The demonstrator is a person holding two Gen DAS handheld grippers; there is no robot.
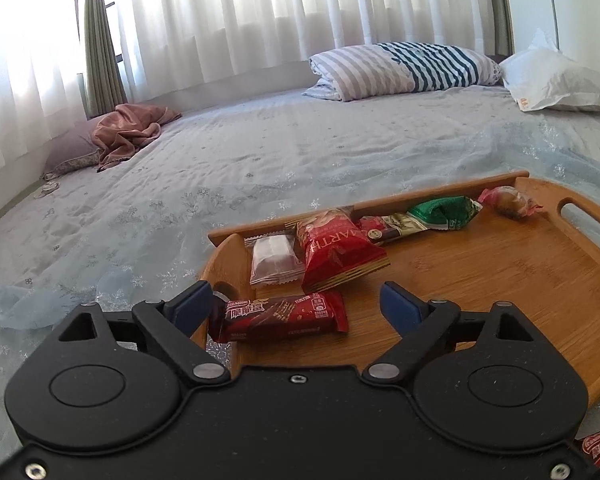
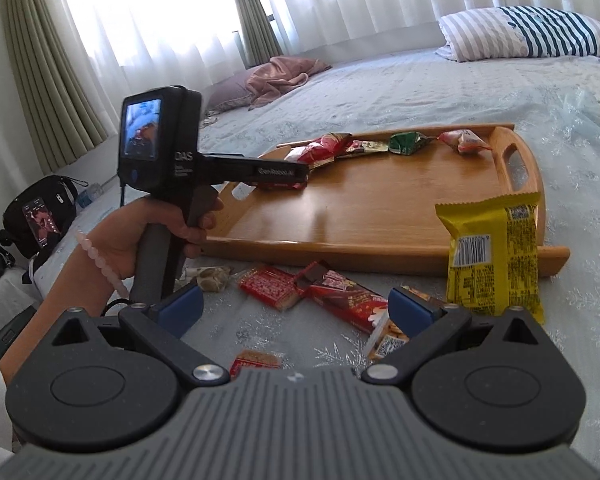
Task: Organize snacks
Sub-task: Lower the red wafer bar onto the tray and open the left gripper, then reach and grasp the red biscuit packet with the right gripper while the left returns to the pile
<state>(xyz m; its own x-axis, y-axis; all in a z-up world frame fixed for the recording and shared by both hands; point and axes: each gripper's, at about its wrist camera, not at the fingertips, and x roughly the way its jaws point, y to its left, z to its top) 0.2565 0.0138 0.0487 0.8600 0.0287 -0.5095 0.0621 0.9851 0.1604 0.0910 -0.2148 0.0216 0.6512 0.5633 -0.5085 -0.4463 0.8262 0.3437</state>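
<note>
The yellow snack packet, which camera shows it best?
The right wrist view. The yellow snack packet stands there in full on the bedspread, barcode facing the camera, against the wooden tray's near rim. The left wrist view does not show it, only snacks already on the tray.

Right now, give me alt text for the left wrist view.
The open left gripper hovers over a dark red snack bar on a wooden tray, with more snacks lined along its far rim, on a bed.

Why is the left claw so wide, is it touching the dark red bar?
Apart. The left wrist view shows the left claw open, with tray wood visible between the dark red bar and the right pad.
</note>
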